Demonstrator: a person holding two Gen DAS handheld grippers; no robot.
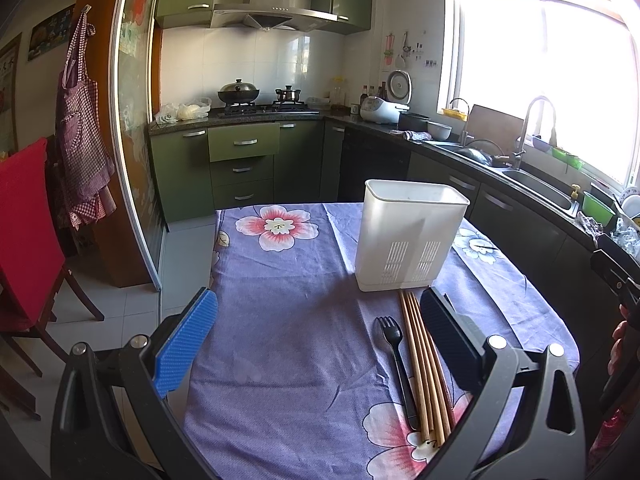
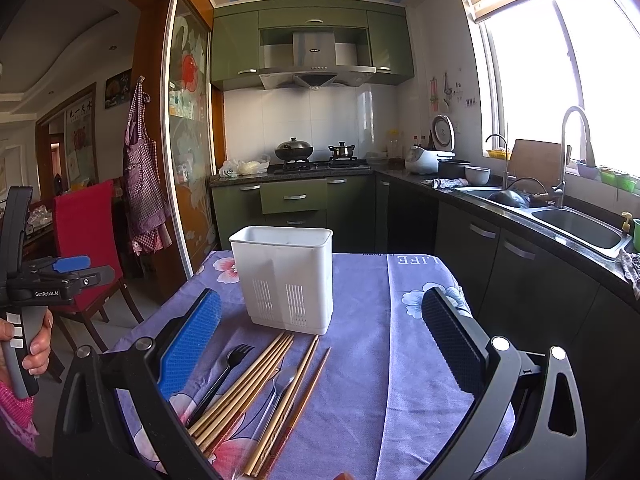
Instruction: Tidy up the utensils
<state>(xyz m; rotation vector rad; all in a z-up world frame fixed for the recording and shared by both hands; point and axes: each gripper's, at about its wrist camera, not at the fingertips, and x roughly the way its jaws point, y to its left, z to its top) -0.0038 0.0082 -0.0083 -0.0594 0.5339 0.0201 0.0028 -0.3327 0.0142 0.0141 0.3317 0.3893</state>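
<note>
A white plastic utensil holder (image 1: 408,236) stands upright and empty on the purple flowered tablecloth (image 1: 288,320); it also shows in the right wrist view (image 2: 286,276). In front of it lie several wooden chopsticks (image 1: 424,368), a black plastic fork (image 1: 394,352) and, in the right wrist view, a metal fork (image 2: 276,392) among the chopsticks (image 2: 256,384) beside the black fork (image 2: 224,372). My left gripper (image 1: 320,312) is open above the cloth, left of the utensils. My right gripper (image 2: 320,312) is open above the utensils, empty.
The left gripper, held in a hand, shows at the far left of the right wrist view (image 2: 52,276). A red-covered chair (image 1: 24,240) stands left of the table. The kitchen counter with a sink (image 2: 576,224) runs along the right, close to the table's edge.
</note>
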